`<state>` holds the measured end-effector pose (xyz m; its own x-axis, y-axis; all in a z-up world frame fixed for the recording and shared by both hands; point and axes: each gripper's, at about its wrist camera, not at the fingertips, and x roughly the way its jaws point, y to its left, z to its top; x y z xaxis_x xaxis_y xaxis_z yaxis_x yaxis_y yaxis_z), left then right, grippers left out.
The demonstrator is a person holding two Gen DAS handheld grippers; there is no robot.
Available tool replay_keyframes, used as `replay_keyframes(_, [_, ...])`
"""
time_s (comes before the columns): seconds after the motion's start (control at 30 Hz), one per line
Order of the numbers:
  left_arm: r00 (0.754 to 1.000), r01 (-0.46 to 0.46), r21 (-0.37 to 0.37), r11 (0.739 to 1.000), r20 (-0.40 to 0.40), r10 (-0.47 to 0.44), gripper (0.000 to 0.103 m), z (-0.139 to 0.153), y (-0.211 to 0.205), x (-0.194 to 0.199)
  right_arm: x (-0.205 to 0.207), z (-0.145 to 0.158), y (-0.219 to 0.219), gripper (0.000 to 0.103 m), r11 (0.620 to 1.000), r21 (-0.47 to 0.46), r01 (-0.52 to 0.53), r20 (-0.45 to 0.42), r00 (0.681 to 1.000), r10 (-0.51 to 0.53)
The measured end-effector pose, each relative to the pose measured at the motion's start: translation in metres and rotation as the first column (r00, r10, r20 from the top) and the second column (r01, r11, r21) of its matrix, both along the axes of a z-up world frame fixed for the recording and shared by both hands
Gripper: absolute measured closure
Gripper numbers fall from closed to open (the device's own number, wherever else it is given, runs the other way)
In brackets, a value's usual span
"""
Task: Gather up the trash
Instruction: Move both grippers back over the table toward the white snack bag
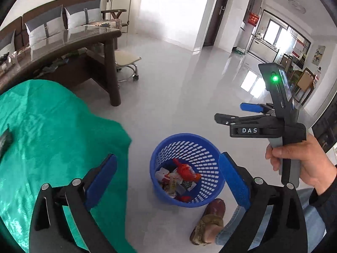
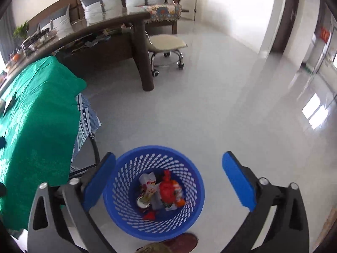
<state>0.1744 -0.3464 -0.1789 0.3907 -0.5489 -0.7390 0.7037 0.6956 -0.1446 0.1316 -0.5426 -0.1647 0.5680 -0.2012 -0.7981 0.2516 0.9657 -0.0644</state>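
A blue mesh wastebasket [image 1: 207, 158] stands on the pale floor and holds several pieces of trash [image 1: 179, 178], among them red wrappers and small cartons. It also shows in the right wrist view [image 2: 126, 189], with the trash [image 2: 162, 191] at its bottom. My left gripper [image 1: 168, 179] is open and empty above the basket. My right gripper [image 2: 168, 181] is open and empty, also above the basket. In the left wrist view the right gripper [image 1: 231, 113] shows at the right, held in a hand, its blue pads apart.
A table under a green cloth [image 1: 42, 126] stands left of the basket, also in the right wrist view [image 2: 31, 116]. A dark wooden desk [image 1: 80, 48], a wheeled stool [image 2: 166, 42] and a sofa [image 2: 105, 2] are behind. My shoe [image 1: 210, 219] is beside the basket.
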Motion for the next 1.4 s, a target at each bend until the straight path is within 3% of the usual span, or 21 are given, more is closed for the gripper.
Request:
replay_keyframes(0.17, [0.993, -0.113, 0.046, 0.993, 0.035, 0.111, 0.007, 0.011, 0.090, 0.002, 0.005, 0.009, 0.054, 0.005, 0.989, -0.105, -0.103, 0.038, 0.993, 0.108])
replay_keyframes(0.37, [0.963, -0.268, 0.092, 0.959, 0.035, 0.266, 0.007, 0.016, 0.188, 0.026, 0.009, 0.010, 0.139, 0.005, 0.960, -0.133, -0.247, 0.089, 0.961, 0.260])
replay_keyframes(0.53, [0.945, -0.323, 0.134, 0.937, 0.093, 0.313, 0.007, 0.024, 0.242, 0.044, 0.018, 0.017, 0.229, 0.005, 0.928, -0.071, -0.367, 0.102, 0.922, 0.373])
replay_keyframes(0.8, [0.931, -0.365, 0.136, 0.921, 0.061, 0.360, 0.007, 0.005, 0.293, 0.058, 0.066, 0.015, 0.350, 0.005, 0.871, 0.021, -0.491, 0.044, 0.871, 0.490])
replay_keyframes(0.97, [0.920, -0.392, 0.098, 0.915, 0.035, 0.391, 0.007, 0.000, 0.315, 0.057, 0.094, -0.010, 0.378, 0.005, 0.870, 0.017, -0.493, -0.018, 0.870, 0.494])
replay_keyframes(1.13, [0.921, -0.390, 0.117, 0.914, 0.056, 0.386, 0.007, 0.003, 0.331, 0.059, 0.099, -0.013, 0.370, 0.005, 0.870, 0.090, -0.484, -0.012, 0.873, 0.487])
replay_keyframes(1.4, [0.927, -0.371, 0.184, 0.910, 0.129, 0.352, 0.007, 0.019, 0.343, 0.117, 0.094, -0.015, 0.368, 0.005, 0.872, 0.078, -0.484, -0.010, 0.874, 0.486])
